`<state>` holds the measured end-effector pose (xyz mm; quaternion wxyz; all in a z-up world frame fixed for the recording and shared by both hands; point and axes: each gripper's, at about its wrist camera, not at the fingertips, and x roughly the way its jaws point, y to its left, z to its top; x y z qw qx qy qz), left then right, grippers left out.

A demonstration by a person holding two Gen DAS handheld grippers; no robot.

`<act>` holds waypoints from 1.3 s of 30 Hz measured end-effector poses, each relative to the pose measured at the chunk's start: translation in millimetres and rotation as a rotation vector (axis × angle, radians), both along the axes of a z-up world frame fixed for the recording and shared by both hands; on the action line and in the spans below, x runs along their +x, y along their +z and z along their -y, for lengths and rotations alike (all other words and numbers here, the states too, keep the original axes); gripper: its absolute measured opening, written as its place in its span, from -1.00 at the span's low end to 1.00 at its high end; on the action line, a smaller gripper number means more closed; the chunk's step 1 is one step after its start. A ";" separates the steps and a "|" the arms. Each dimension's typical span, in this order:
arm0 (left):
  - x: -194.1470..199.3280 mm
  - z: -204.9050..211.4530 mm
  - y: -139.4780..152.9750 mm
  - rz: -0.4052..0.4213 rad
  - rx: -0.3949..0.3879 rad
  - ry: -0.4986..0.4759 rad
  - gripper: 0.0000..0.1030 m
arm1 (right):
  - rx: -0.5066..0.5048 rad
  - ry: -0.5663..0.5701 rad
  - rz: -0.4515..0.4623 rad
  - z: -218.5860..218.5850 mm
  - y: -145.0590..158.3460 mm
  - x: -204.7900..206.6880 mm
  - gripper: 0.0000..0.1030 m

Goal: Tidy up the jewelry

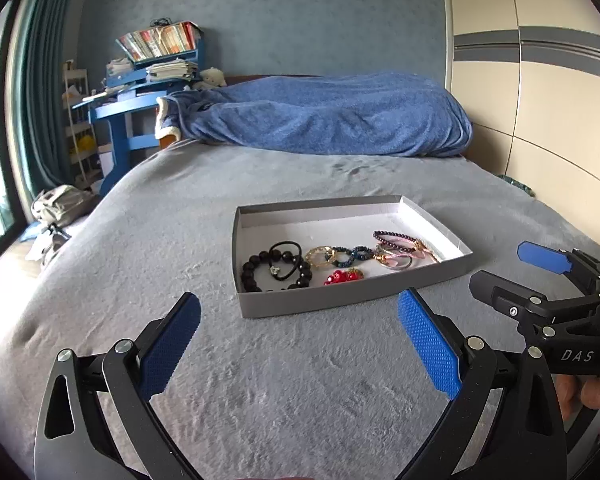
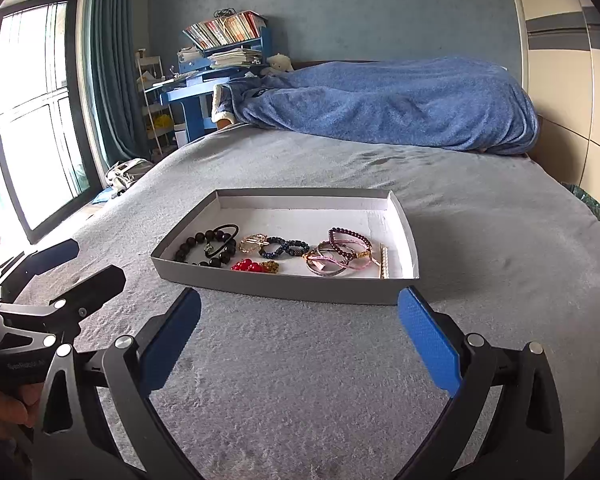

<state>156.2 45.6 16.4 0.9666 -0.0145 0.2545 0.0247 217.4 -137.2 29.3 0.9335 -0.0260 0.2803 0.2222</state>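
Note:
A shallow grey box [image 1: 340, 300] [image 2: 284, 286] with a white inside sits on the grey bed. In it lie a black bead bracelet [image 1: 254, 270] [image 2: 196, 246], a black hair tie [image 1: 286, 258], a gold ring piece [image 1: 322, 258] [image 2: 254, 242], dark blue bead loops [image 1: 350, 254] [image 2: 286, 248], a red bead piece [image 1: 342, 278] [image 2: 248, 266], a purple bead bracelet [image 1: 394, 238] [image 2: 348, 240] and pink bangles [image 2: 332, 262]. My left gripper [image 1: 300, 320] is open and empty, short of the box. My right gripper [image 2: 300, 320] is open and empty, also short of it; it shows in the left wrist view [image 1: 512, 276].
The grey bedspread [image 1: 180, 220] slopes off at the left. A rumpled blue blanket [image 1: 332, 116] lies at the bed's far end. A blue desk with books [image 1: 148, 68] stands beyond on the left, a cream wardrobe [image 1: 540, 100] on the right, a window [image 2: 32, 112] far left.

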 end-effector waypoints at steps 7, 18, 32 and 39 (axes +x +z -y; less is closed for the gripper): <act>0.3 0.0 0.4 -0.001 0.000 0.000 0.90 | 0.008 -0.002 0.002 0.8 1.4 0.8 0.89; 0.5 1.2 -1.3 -0.005 -0.003 -0.004 0.90 | 0.006 0.000 0.001 0.9 1.7 1.1 0.89; 0.1 1.0 -1.4 -0.006 -0.007 -0.002 0.90 | 0.009 -0.002 -0.002 -0.1 1.0 1.8 0.89; -0.3 1.1 -1.2 -0.003 -0.003 -0.004 0.90 | 0.009 -0.002 -0.002 -0.1 0.9 1.7 0.89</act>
